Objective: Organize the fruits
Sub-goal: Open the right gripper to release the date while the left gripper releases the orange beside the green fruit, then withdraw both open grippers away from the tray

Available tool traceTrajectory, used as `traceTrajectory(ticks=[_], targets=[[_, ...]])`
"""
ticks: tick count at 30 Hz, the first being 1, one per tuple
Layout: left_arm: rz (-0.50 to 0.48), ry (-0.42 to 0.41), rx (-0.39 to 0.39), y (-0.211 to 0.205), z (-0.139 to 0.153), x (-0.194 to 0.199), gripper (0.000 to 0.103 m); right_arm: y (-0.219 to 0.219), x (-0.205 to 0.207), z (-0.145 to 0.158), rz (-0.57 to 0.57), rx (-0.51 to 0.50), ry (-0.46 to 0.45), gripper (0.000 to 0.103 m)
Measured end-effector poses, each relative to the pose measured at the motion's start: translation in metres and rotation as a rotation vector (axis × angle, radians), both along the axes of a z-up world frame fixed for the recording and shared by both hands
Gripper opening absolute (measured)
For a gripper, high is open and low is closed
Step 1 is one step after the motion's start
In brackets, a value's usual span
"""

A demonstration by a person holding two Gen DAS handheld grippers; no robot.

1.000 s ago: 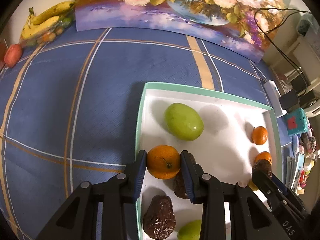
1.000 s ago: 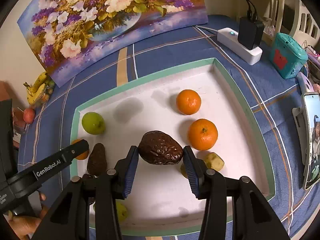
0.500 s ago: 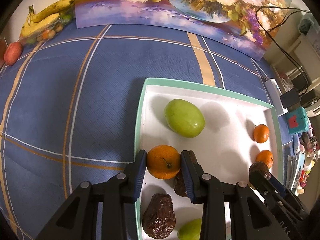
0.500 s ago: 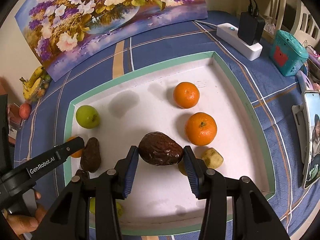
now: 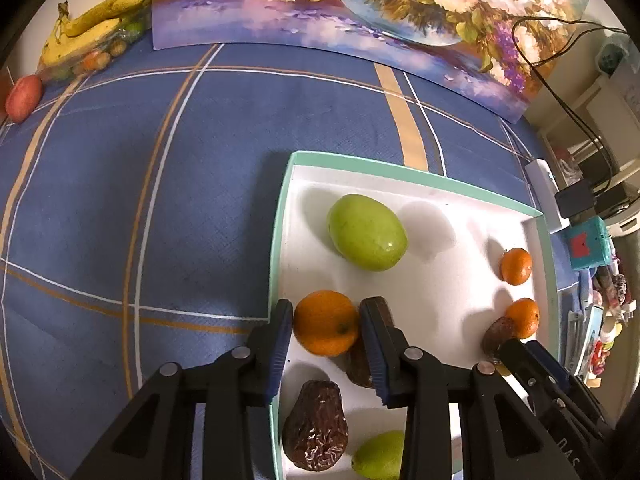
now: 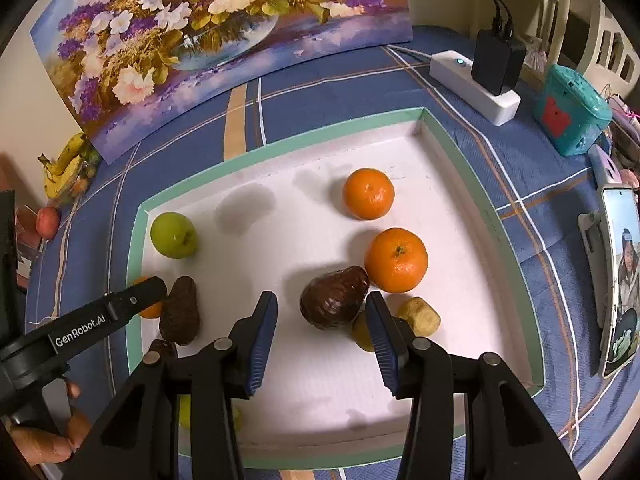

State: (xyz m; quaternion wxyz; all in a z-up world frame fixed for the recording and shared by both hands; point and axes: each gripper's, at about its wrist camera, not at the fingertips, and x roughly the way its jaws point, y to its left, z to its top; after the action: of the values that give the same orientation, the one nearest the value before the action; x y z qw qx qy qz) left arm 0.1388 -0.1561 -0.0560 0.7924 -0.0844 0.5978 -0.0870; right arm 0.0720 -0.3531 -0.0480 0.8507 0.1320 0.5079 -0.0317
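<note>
Bananas (image 5: 86,26): far left corner of the blue checked tablecloth (image 5: 160,200), with a red fruit (image 5: 23,98) just beside them.

Floral painting (image 5: 360,12): propped upright along the back of the table.

Tray (image 5: 280,240): white floor, mint-green rim, lying flat on the cloth (seen whole in the right wrist view).

Left gripper (image 5: 326,326): narrow, its blue pads pressing both sides of an orange (image 5: 325,322) at the tray's left edge; a person's fingers (image 6: 56,440) hold its handle.

Green mango (image 5: 366,232): inside the tray, behind the gripped orange, apart from it.

Dark wrinkled avocados: one (image 5: 316,426) near the tray's left edge below the left gripper, another (image 5: 360,364) partly hidden behind its right finger.

Right gripper (image 6: 320,320): jaws stand wider than the brown avocado (image 6: 334,298) lying between them; a clear gap shows on its left, and contact on its right cannot be told.

Two oranges (image 6: 368,194) (image 6: 396,260): right half of the tray, the nearer one touching the brown avocado.

Small yellowish fruits (image 6: 420,316): just behind the right finger (one partly hidden).

Power strip (image 6: 472,80): on the cloth beyond the tray's far right corner, a black plug in it.

Teal case (image 6: 572,112): right of the strip.

Phone (image 6: 620,280): propped at the far right edge.
</note>
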Motion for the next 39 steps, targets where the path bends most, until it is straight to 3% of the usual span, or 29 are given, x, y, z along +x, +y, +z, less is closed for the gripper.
traceTrajectory(ticks=[13, 15, 16, 17, 18, 19, 22, 28, 39], targets=[[0.005, -0.04, -0.008, 0.012, 0.024, -0.009, 0.039, 0.003, -0.004, 0.01, 0.002, -0.004, -0.03, 0.048], [0.023, -0.05, 0.012, 0.018, 0.028, -0.011, 0.046, 0.004, -0.005, 0.011, 0.003, -0.004, -0.034, 0.048], [0.035, -0.055, 0.021, 0.023, 0.029, -0.011, 0.059, 0.004, -0.005, 0.011, 0.002, -0.01, -0.034, 0.048], [0.047, -0.062, 0.028, 0.027, 0.03, -0.012, 0.064, 0.005, -0.005, 0.011, 0.001, -0.012, -0.035, 0.048], [0.06, -0.068, 0.033, 0.031, 0.031, -0.014, 0.064, 0.005, -0.005, 0.011, 0.001, -0.013, -0.035, 0.05], [0.072, -0.072, 0.039, 0.036, 0.032, -0.015, 0.065, 0.005, -0.006, 0.011, 0.0, -0.015, -0.034, 0.053], [0.117, -0.082, 0.07, 0.054, 0.03, -0.018, 0.083, 0.007, -0.007, 0.011, -0.006, -0.025, -0.035, 0.063], [0.166, -0.074, 0.128, 0.083, 0.019, -0.028, 0.101, 0.011, -0.008, 0.011, -0.003, -0.042, -0.051, 0.081], [0.177, -0.103, 0.15, 0.112, 0.024, -0.046, 0.103, 0.042, -0.008, 0.002, 0.097, -0.087, -0.036, 0.085]])
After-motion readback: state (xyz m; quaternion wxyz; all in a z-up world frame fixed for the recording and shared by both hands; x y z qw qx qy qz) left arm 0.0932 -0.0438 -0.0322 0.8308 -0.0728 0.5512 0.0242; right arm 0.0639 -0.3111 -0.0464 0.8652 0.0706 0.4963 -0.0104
